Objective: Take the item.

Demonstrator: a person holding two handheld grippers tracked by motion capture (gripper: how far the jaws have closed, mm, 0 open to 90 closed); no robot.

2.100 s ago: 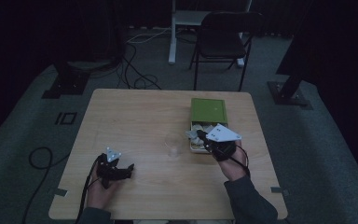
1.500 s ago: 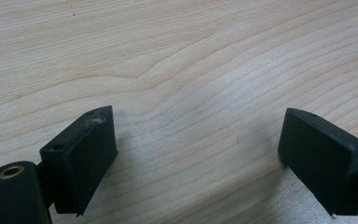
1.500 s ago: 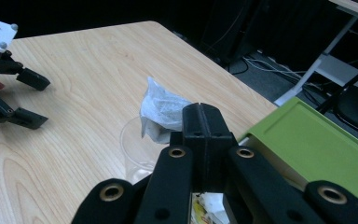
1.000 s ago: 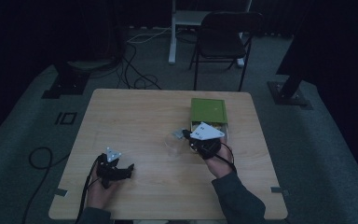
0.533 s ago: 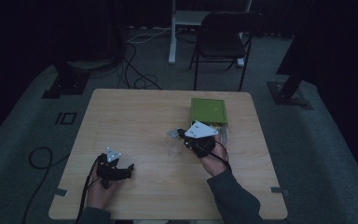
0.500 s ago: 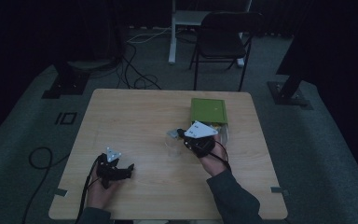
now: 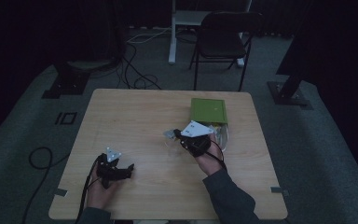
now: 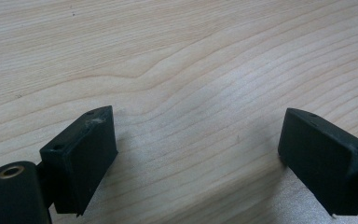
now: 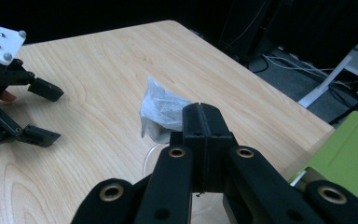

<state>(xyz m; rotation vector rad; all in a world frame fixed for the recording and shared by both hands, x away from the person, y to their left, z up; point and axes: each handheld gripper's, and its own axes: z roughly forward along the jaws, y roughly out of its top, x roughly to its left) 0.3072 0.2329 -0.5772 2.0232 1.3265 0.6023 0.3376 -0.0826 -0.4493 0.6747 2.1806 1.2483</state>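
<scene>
My right gripper (image 7: 181,135) is shut on a small clear plastic bag (image 7: 169,134) with greyish contents and holds it just above the middle of the wooden table (image 7: 135,112). In the right gripper view the bag (image 9: 162,110) sticks out past the closed jaws of that gripper (image 9: 200,114). A green box (image 7: 209,111) lies behind it, at the table's back right. My left gripper (image 7: 127,170) rests open near the front left edge, its jaws wide apart over bare wood (image 8: 200,149). It also appears in the right gripper view (image 9: 56,114).
A black chair (image 7: 223,35) and a white desk leg (image 7: 172,32) stand on the floor beyond the table. Cables (image 7: 135,79) trail across the floor at the back left. Bare tabletop stretches between the two grippers.
My right gripper has moved left, away from the green box toward the table's middle, carrying the bag. The left gripper has stayed where it was.
</scene>
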